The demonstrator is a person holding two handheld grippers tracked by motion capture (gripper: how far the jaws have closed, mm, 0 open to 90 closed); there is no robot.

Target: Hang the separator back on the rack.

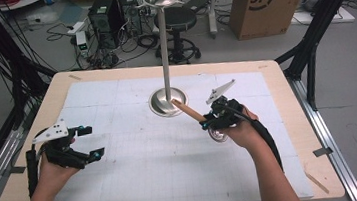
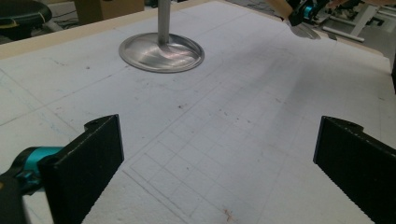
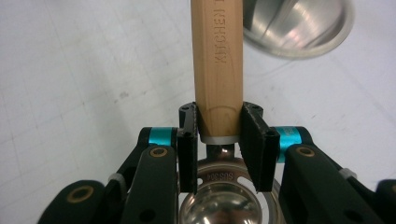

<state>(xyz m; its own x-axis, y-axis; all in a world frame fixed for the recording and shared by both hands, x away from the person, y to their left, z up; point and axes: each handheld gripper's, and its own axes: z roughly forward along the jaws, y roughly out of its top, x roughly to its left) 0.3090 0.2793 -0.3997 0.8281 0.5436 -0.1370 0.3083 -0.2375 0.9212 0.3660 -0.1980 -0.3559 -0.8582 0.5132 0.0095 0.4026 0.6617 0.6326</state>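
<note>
The ladle (image 3: pixel 218 70) has a smooth, round wooden handle and a shiny metal bowl. The right hand-held gripper (image 3: pixel 218 128) pinches its handle just above the white worktop (image 1: pixel 138 165), near the shiny round stand (image 1: pixel 168 101). The left hand-held gripper (image 2: pixel 219 154) is spread wide.

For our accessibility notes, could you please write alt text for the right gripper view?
The right gripper clamps the wooden handle of a metal utensil, its shiny head just below the jaws. Behind lie a white gridded mat and the edge of a steel stand base.
</note>
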